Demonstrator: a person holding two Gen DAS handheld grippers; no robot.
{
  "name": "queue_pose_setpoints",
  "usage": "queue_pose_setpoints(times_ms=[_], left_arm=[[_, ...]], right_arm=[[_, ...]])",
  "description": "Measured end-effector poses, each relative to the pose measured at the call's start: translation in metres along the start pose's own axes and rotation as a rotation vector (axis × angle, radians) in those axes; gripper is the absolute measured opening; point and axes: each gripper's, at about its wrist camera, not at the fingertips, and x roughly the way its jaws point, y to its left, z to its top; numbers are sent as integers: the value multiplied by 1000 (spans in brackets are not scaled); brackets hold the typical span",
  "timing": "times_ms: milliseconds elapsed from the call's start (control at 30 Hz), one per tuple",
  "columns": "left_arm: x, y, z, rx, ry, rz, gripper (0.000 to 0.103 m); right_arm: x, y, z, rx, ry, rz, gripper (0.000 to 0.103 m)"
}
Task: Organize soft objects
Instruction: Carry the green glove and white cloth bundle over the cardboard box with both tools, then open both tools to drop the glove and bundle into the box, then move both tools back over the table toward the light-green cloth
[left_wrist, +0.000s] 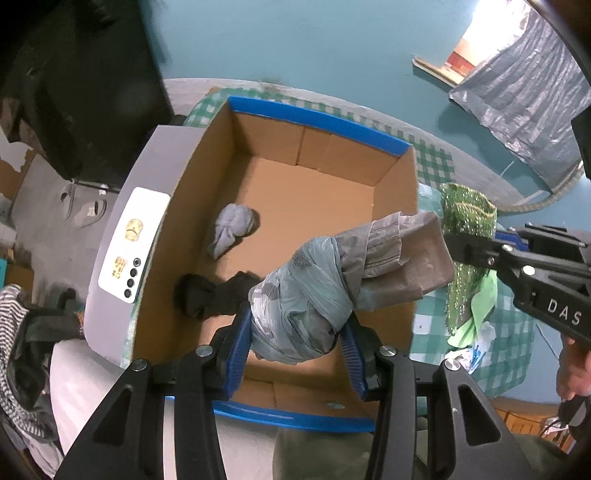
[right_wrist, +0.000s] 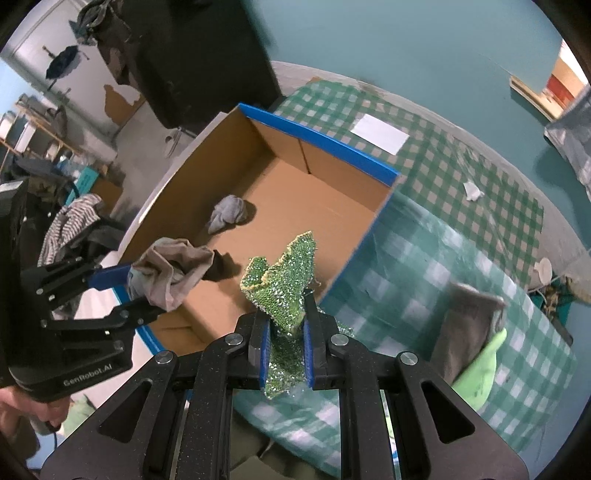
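Note:
An open cardboard box (left_wrist: 207, 177) (right_wrist: 325, 142) with blue-taped edges stands on a green checked tablecloth. Inside lie a knotted grey cloth (left_wrist: 231, 229) (right_wrist: 227, 214) and a black cloth (left_wrist: 207, 293). My left gripper (left_wrist: 295, 332) (right_wrist: 136, 286) is shut on a rolled grey-blue garment bundle (left_wrist: 332, 288) (right_wrist: 170, 271), held above the box's near part. My right gripper (right_wrist: 286, 347) (left_wrist: 458, 247) is shut on a green sequined cloth (right_wrist: 280, 280) (left_wrist: 467, 218), just beyond the box's near right corner, above the tablecloth.
On the tablecloth (right_wrist: 443, 177) to the right lie a grey cloth (right_wrist: 465, 325) over a light green one (right_wrist: 480, 373), a white paper (right_wrist: 380, 133) and small white scraps (right_wrist: 472, 190). A striped garment (left_wrist: 14, 332) hangs left of the box. A person's hand (left_wrist: 572, 373) holds the right gripper.

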Motion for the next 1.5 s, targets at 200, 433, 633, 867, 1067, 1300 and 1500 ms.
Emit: queue_pose_setpoints(times_ms=[200,433,633,867,1067,1300,1500], left_arm=[[4,13,0,-20,9,13,46],[14,27,2,-59,29,7,47],[21,33,5,-74,51,31,50],[25,35,5,-92,71,73,58],[23,34,4,-94,62,74,58],[22,25,5,-92,58,63,58],[22,13,6,-81,65,56,58]], right_arm=[[8,10,14,-18,7,4,13],[20,22,28,-32,16,11,13],[25,27,32,-40,14,31,20],[22,30,33,-49,-1,28,37],[16,26,33,-35,-7,28,39],[7,17,27,-10,-18,56,52],[1,7,17,12,-24,52,54]])
